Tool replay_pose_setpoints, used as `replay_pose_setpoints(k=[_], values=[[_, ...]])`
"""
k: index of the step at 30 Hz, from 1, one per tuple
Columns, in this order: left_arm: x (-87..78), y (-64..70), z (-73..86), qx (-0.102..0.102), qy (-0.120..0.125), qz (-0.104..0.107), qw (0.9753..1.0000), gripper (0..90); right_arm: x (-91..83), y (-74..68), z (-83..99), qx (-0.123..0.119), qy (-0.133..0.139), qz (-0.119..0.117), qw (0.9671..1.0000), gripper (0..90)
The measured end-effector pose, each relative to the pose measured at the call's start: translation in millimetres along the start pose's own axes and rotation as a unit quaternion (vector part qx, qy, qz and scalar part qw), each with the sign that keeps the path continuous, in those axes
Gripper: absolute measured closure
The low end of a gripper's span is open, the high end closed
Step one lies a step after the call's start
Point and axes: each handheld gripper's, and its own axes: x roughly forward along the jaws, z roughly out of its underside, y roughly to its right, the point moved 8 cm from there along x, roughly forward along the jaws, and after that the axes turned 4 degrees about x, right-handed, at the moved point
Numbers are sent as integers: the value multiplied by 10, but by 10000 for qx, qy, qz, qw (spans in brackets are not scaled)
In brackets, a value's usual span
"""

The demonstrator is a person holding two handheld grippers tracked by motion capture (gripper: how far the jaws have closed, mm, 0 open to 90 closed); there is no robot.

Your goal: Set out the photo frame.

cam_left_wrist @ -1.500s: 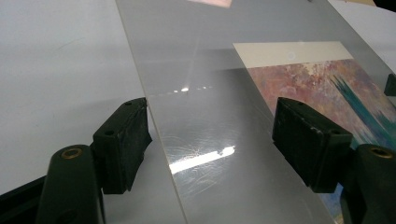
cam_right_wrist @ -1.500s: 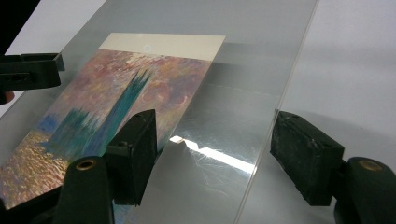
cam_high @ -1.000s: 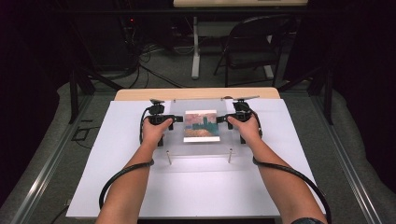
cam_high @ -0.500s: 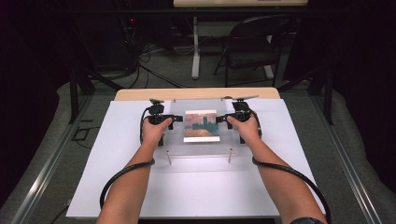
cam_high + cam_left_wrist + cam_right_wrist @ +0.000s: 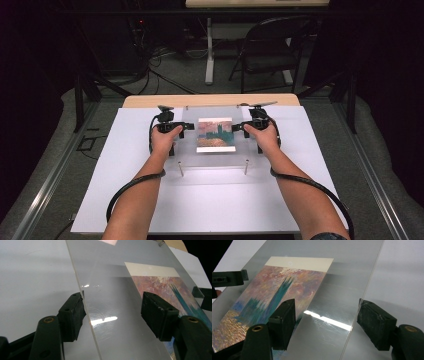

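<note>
The clear pane [image 5: 215, 137] with the print [image 5: 215, 134] under it sits on four posts mid-table, and I have my left gripper [image 5: 181, 128] and right gripper [image 5: 239, 127] straddling its side edges, jaws spread — nothing gripped yet. Next, I judge, both must close evenly on the edges and lift level, or the pane tilts. White board [image 5: 210, 200] beneath, wood table [image 5: 150, 101] — dark room, a folding chair [image 5: 272, 50] behind.
</note>
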Motion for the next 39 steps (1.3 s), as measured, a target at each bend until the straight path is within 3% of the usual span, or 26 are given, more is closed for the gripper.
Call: replay_pose_setpoints(k=[4, 15, 23, 29, 39], values=[[-16, 7, -15, -21, -2, 8, 10000, 382, -27, 6, -11, -1, -11, -24, 10000, 333], [-113, 61, -57, 158, -40, 4, 9999, 392, -117, -39, -41, -38, 41, -5, 10000, 370], [-184, 91, -90, 187, 15, 58, 9998, 421, -192, -75, -59, -207, 10, -18, 9998, 374], [-252, 125, -113, 290, 15, 71, 9996, 439, -257, -104, -75, -212, 124, -18, 9997, 400], [-408, 199, -150, 465, 113, 173, 9987, 478, -415, -174, -101, -469, 164, -39, 9988, 442]])
